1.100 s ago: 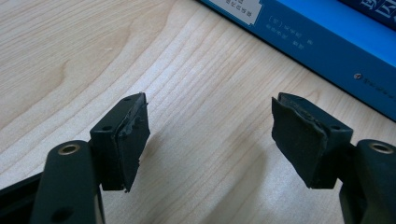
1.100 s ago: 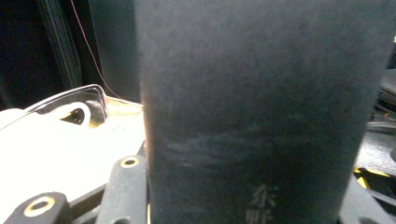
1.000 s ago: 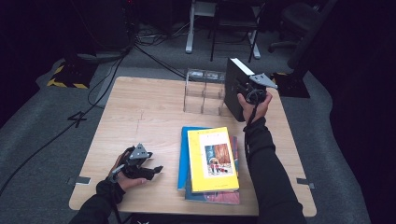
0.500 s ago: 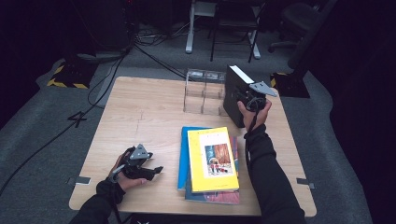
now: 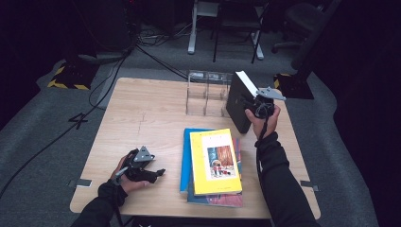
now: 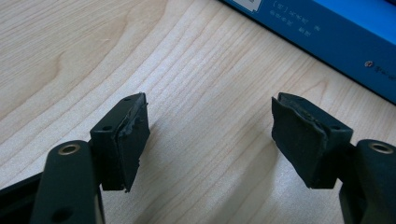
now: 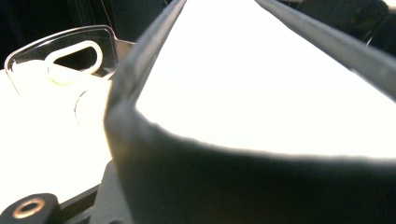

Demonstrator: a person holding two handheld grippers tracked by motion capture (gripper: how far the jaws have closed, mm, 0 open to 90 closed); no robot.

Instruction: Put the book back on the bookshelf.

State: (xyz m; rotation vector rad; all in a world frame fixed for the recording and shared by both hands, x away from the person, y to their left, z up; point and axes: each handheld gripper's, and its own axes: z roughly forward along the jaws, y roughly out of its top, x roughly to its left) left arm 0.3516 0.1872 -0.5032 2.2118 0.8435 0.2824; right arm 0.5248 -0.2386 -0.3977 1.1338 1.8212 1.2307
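At the far right edge of the wooden bench (image 5: 142,113) in the high view, your right gripper (image 5: 251,105) stands a thick black hardcover book (image 5: 236,101) with white page edges upright, just beside the clear acrylic divided rack (image 5: 205,92). Its jaws have just been opening, with the book still between them; whether the pads still press, I cannot tell. Your left gripper (image 5: 158,174) rests near the near left corner, well apart from the stack of flat books, yellow cover uppermost (image 5: 215,161).

Left gripper view: the jaws stand released and empty over bare wood, a blue book cover (image 6: 336,32) beyond them.

Right gripper view: the black book's (image 7: 233,186) cover fills the foreground, white pages glaring above, the rack's clear wall (image 7: 60,56) to one side.

Judgement: the book looks heavy, stiff and smooth-covered, so it may tip on release. Hold across the boards near the spine, and steady it against the rack, which looks brittle and light.
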